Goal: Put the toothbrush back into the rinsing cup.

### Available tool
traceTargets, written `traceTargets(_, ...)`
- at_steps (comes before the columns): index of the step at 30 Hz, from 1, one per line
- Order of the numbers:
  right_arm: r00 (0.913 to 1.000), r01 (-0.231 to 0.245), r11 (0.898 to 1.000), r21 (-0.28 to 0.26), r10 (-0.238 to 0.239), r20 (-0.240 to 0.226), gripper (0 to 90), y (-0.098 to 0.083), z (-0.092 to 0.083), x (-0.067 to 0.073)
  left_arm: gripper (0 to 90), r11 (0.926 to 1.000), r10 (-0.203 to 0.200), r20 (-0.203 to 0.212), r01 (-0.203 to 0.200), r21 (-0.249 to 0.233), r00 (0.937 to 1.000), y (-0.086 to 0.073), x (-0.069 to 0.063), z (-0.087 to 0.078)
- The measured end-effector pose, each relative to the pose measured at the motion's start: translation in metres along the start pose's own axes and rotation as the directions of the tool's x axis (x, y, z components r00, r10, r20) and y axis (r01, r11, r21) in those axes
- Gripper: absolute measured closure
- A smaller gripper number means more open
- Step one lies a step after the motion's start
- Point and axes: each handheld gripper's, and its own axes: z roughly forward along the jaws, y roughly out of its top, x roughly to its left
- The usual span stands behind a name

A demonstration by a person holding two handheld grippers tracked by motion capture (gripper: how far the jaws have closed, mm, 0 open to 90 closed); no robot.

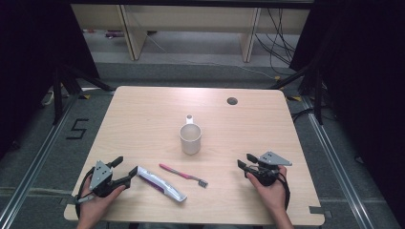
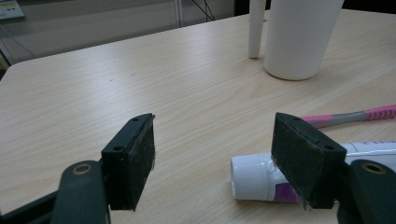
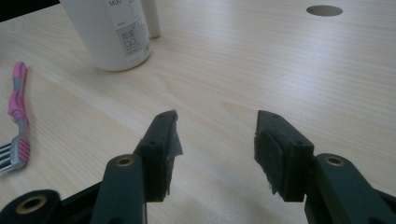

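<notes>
Lying pale and wood-grained, the surface (image 1: 143, 114) carries three things. One white mug (image 1: 190, 138) stands mid-surface, its label reading "MUG" and "99"; the smaller print is probably unreadable. One white-and-purple tube (image 1: 161, 184) lies near the front, one pink toothbrush (image 1: 183, 174) just beside it. The left gripper (image 1: 125, 171) has its jaws wide apart, empty, one close to the tube's cap. The right gripper (image 1: 244, 161) is open and empty.
</notes>
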Motion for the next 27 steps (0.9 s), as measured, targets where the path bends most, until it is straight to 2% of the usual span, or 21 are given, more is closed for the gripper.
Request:
traceTargets(3, 1.0, -0.008, 1.0, -0.004, 0.008, -0.005, 49.7, 0.0, 0.0, 0.0, 29.9, 0.9997, 0.005, 0.008, -0.005, 0.024, 1.0, 0.001, 0.0, 0.001)
traceTargets(4, 1.0, 0.0, 1.0, -0.008, 0.0, -0.005, 49.7, 0.0, 0.0, 0.0, 30.3, 0.9993, -0.002, 0.026, 0.001, 0.038, 0.9997, 0.002, 0.002, 0.002)
traceTargets(5, 1.0, 0.0, 1.0, -0.008, 0.0, -0.005, 49.7, 0.0, 0.0, 0.0, 30.3, 0.9993, -0.002, 0.026, 0.001, 0.038, 0.9997, 0.002, 0.002, 0.002)
traceTargets(6, 0.9999, -0.002, 1.0, 0.001, 0.002, -0.01, 49.7, 0.0, -0.001, 0.0, 30.5, 0.999, -0.022, 0.031, 0.02, 0.039, 0.9993, 0.002, 0.006, 0.002)
traceTargets(10, 0.9999, 0.002, 1.0, -0.001, -0.002, -0.015, 49.5, 0.0, -0.001, 0.001, 30.5, 0.9995, -0.023, 0.032, 0.022, 0.021, 0.9992, 0.01, 0.009, -0.001)
traceTargets(12, 0.9998, 0.018, 1.0, -0.005, -0.018, -0.007, 49.5, 0.0, 0.0, 0.002, 30.6, 1.0, 0.004, 0.044, -0.005, 0.007, 0.999, 0.022, 0.006, -0.004)
traceTargets(13, 0.9998, 0.018, 1.0, -0.005, -0.018, -0.007, 49.5, 0.0, 0.0, 0.002, 30.7, 1.0, 0.004, 0.044, -0.005, 0.007, 0.999, 0.022, 0.006, -0.004)
traceTargets(14, 0.9998, 0.001, 1.0, -0.003, -0.001, -0.018, 49.4, -0.001, 0.0, 0.003, 30.7, 0.9991, 0.041, 0.067, -0.042, 0.005, 0.9969, 0.032, 0.002, -0.003)
traceTargets(15, 0.9998, 0.001, 1.0, -0.003, -0.001, -0.018, 49.4, -0.001, 0.0, 0.003, 30.7, 0.9991, 0.041, 0.067, -0.042, 0.005, 0.9969, 0.032, 0.002, -0.003)
traceTargets(16, 0.9997, -0.008, 1.0, -0.002, 0.008, -0.022, 49.3, -0.001, 0.001, 0.002, 30.7, 0.9955, 0.091, 0.105, -0.094, 0.018, 0.9903, 0.042, -0.003, -0.002)
traceTargets(17, 0.9997, -0.008, 1.0, -0.002, 0.008, -0.022, 49.3, -0.001, 0.001, 0.002, 30.9, 0.9955, 0.091, 0.105, -0.094, 0.018, 0.9903, 0.042, -0.003, -0.002)
traceTargets(18, 0.999, -0.043, 0.999, 0.017, 0.043, -0.013, 48.8, 0.0, 0.0, 0.004, 31.8, 0.989, 0.14, 0.152, -0.145, 0.026, 0.9785, 0.051, -0.009, 0.003)
traceTargets(19, 0.999, -0.043, 0.999, 0.017, 0.043, -0.013, 48.8, 0.0, 0.0, 0.004, 32.7, 0.989, 0.14, 0.152, -0.145, 0.026, 0.9785, 0.051, -0.009, 0.003)
traceTargets(21, 0.9996, -0.023, 1.0, 0.01, 0.023, -0.015, 48.4, 0.0, 0.0, 0.003, 33.5, 0.9774, 0.186, 0.201, -0.202, 0.062, 0.9616, 0.065, -0.016, 0.01)
traceTargets(22, 0.9995, 0.003, 1.0, -0.001, -0.003, -0.031, 48.3, 0.0, 0.002, 0.001, 33.9, 0.9701, 0.209, 0.225, -0.231, 0.075, 0.9516, 0.069, -0.018, 0.012)
traceTargets(23, 0.9995, 0.003, 1.0, -0.001, -0.003, -0.031, 48.3, 0.0, 0.002, 0.001, 34.0, 0.9701, 0.209, 0.225, -0.231, 0.075, 0.9516, 0.069, -0.018, 0.012)
traceTargets(24, 0.9996, -0.005, 1.0, 0.02, 0.006, -0.029, 48.2, 0.0, 0.001, 0.002, 34.2, 0.9524, 0.244, 0.271, -0.283, 0.113, 0.9309, 0.077, -0.023, 0.017)
traceTargets(25, 0.9996, -0.005, 1.0, 0.02, 0.006, -0.029, 48.2, 0.0, 0.001, 0.002, 34.5, 0.9524, 0.244, 0.271, -0.283, 0.113, 0.9309, 0.077, -0.023, 0.017)
traceTargets(26, 0.9996, 0.017, 0.999, 0.028, -0.016, -0.022, 48.1, 0.001, 0.001, 0.002, 34.7, 0.9382, 0.271, 0.308, -0.322, 0.128, 0.9119, 0.084, -0.028, 0.023)
traceTargets(27, 0.9996, 0.017, 0.999, 0.028, -0.016, -0.022, 48.1, 0.001, 0.001, 0.002, 34.9, 0.9382, 0.271, 0.308, -0.322, 0.128, 0.9119, 0.084, -0.028, 0.023)
